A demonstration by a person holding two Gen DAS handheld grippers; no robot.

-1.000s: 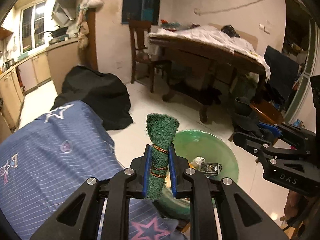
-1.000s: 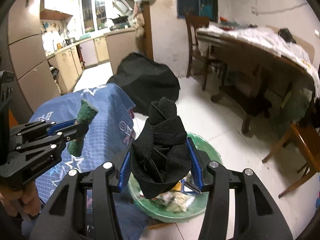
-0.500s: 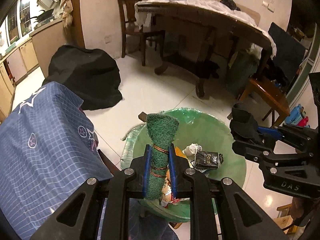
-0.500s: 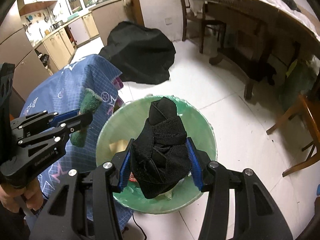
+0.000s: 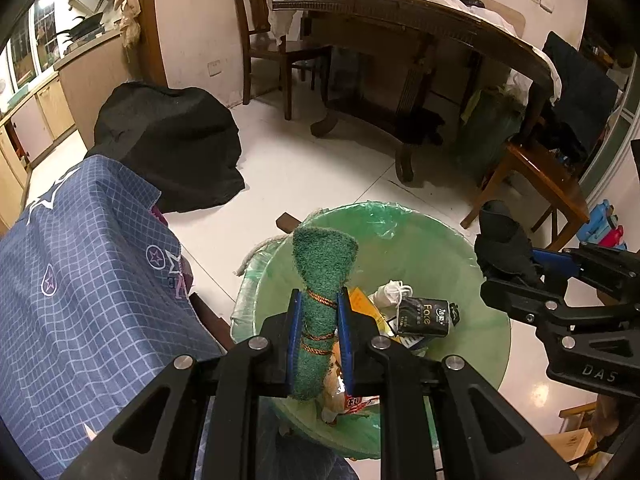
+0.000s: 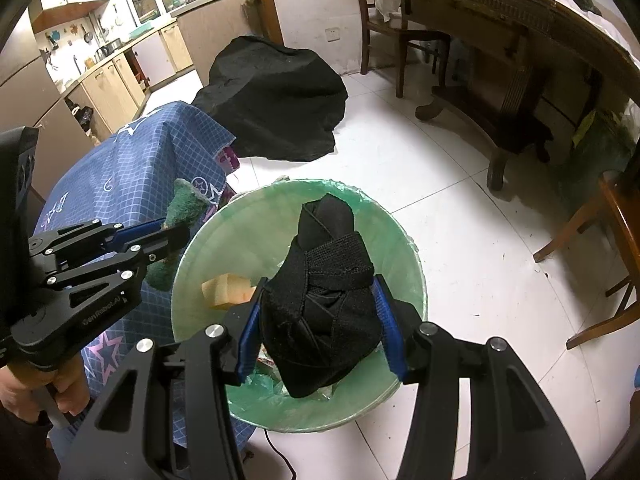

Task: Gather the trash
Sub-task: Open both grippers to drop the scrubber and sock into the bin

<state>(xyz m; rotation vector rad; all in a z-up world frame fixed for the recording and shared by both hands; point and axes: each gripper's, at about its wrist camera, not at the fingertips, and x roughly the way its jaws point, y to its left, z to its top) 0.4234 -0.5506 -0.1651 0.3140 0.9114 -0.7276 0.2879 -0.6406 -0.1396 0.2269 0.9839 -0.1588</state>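
Left wrist view: left gripper (image 5: pixel 319 326) is clamping a green scrubber (image 5: pixel 322 276), right gripper (image 6: pixel 318 322) is clamping a black wrap (image 6: pixel 324 300), both hanging over the lined bin (image 6: pixel 408 248) for dropping.

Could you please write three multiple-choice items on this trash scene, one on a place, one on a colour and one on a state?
1. Where does the black packet lie?
A. in the green-lined bin
B. on the dining table
C. on the blue checked cloth

2. What colour is the scouring pad roll in the left gripper?
A. red
B. green
C. white

3. How does the right gripper stand?
A. open and empty
B. shut on a bottle
C. shut on the black fabric bundle

Answers: 1 A, it rests among the litter inside the bin. 2 B, its surface is green, bound with coppery wire. 3 C, the jaws press both sides of the black fabric bundle.
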